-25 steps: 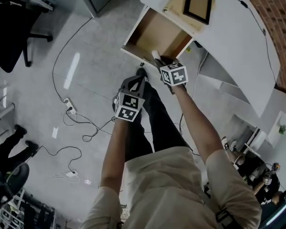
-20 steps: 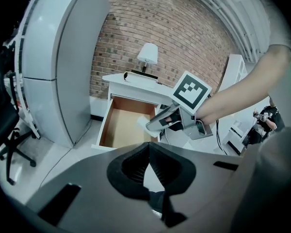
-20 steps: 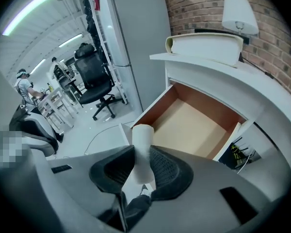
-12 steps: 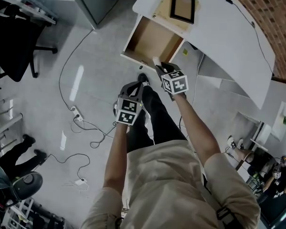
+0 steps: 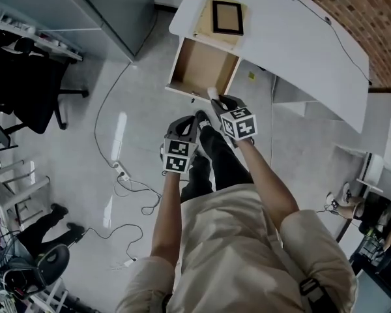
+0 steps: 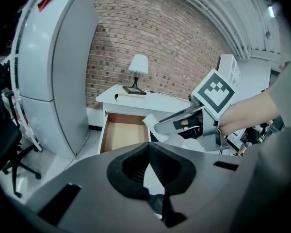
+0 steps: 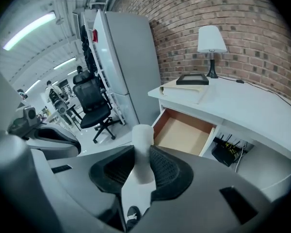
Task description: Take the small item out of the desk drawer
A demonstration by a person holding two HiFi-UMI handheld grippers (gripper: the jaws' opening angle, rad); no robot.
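Observation:
The wooden desk drawer (image 5: 199, 67) stands pulled out of the white desk (image 5: 293, 38), and its bottom (image 7: 184, 135) is bare. My right gripper (image 5: 216, 100) is level with the drawer's front edge, shut on a small white cylinder (image 5: 212, 93). That cylinder (image 7: 142, 149) stands upright between the right gripper's pads (image 7: 162, 171). My left gripper (image 5: 195, 116) hangs lower left of the right one, above the floor. Its jaws (image 6: 148, 152) meet at the tips with nothing between them. The left gripper view also catches the right gripper (image 6: 184, 123) with the cylinder (image 6: 149, 124).
A black picture frame (image 5: 227, 17) lies on a flat board on the desk, and a lamp (image 7: 211, 40) stands behind it. A tall grey cabinet (image 5: 98, 5) is left of the drawer. An office chair (image 5: 32, 90), floor cables and a power strip (image 5: 120, 171) lie left.
The head view has swung and drawn back, so the desk and drawer look smaller and higher. Both grippers keep their places relative to the drawer's front, the right one still holding the cylinder.

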